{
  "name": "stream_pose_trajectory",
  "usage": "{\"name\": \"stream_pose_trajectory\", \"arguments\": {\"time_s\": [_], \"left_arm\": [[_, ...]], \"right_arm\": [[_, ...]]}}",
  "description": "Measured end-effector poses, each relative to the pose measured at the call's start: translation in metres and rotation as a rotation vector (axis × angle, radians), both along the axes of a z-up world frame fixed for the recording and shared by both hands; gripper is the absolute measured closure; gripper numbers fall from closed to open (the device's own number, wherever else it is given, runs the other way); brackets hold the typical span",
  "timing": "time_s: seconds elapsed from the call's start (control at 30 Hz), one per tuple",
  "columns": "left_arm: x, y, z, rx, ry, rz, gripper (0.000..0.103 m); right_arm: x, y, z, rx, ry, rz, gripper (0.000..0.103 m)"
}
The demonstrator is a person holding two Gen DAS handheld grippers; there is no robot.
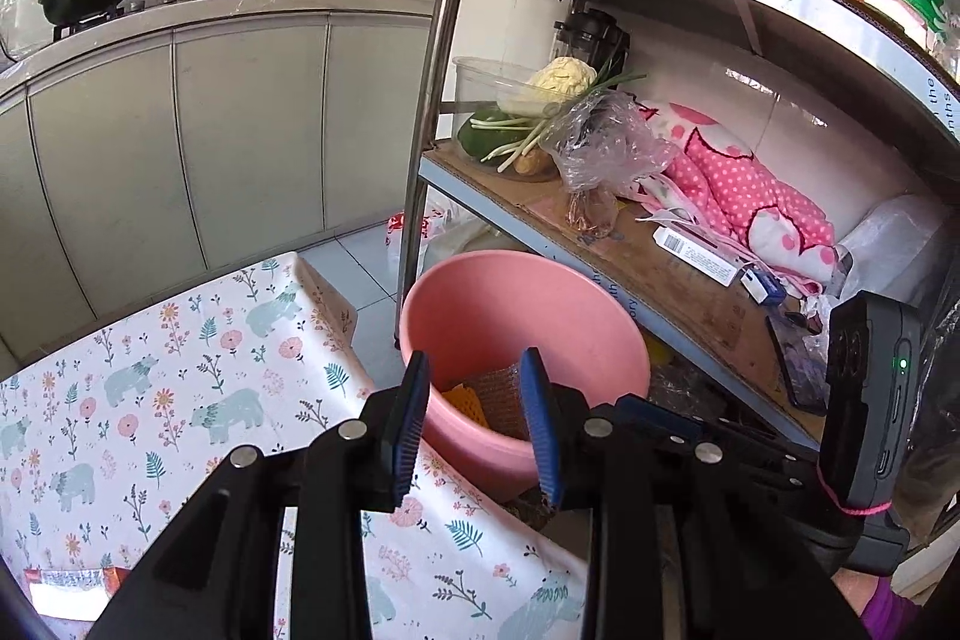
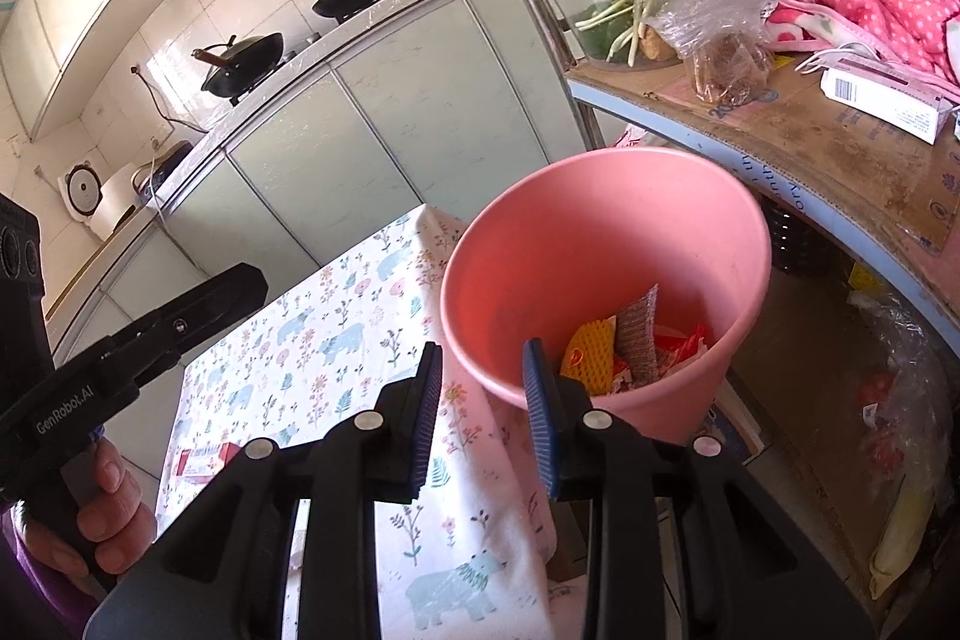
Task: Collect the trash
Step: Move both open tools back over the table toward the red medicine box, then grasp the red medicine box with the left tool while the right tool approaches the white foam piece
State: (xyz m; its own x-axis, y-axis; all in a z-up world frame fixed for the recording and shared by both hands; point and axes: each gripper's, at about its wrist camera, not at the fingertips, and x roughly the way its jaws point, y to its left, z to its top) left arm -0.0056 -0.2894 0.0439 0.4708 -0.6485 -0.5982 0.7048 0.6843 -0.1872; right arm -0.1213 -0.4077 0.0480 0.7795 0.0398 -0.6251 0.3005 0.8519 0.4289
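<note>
Both claws stand over the pink bin [image 2: 606,244], which sits just off the far right corner of the tabletop [image 1: 198,370], against the metal shelf [image 1: 678,274]. The left claw [image 1: 480,421] is partly open with nothing between its pads; the right claw [image 2: 483,418] is likewise partly open and empty. Judging by this, a drop into the bin is done and the step in hand is going back for more.

What looks like a red and white wrapper [image 2: 201,460] lies at the near left edge of the tabletop; the next move calls for swinging a claw back to it and closing on its thin edge.

The right view looks deep into the bin: yellow foam netting [image 2: 591,355], a grey scouring pad [image 2: 639,334], red wrappers. The left view shows only a corner of these.
</note>
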Motion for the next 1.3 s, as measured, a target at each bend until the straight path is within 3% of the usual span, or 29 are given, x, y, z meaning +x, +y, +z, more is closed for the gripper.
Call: {"name": "stream_pose_trajectory", "arguments": {"time_s": [0.3,0.5,1.03,1.13,1.3], "left_arm": [[-0.015,0.060,-0.006,0.009,-0.002,0.072,0.072],[-0.023,0.119,-0.014,0.050,-0.022,0.173,0.072],[0.002,0.320,-0.068,0.135,0.041,0.663,0.073],[0.011,0.337,-0.081,0.143,0.076,0.703,0.073],[0.016,0.342,-0.093,0.094,0.153,0.673,0.073]], "right_arm": [[-0.004,0.034,0.001,-0.007,0.015,0.078,0.074],[-0.001,0.061,-0.001,-0.014,0.030,0.144,0.074],[0.015,0.102,-0.011,-0.020,0.083,0.248,0.075],[0.019,0.109,-0.013,-0.024,0.094,0.267,0.074],[0.027,0.122,-0.019,-0.031,0.117,0.300,0.075]]}}
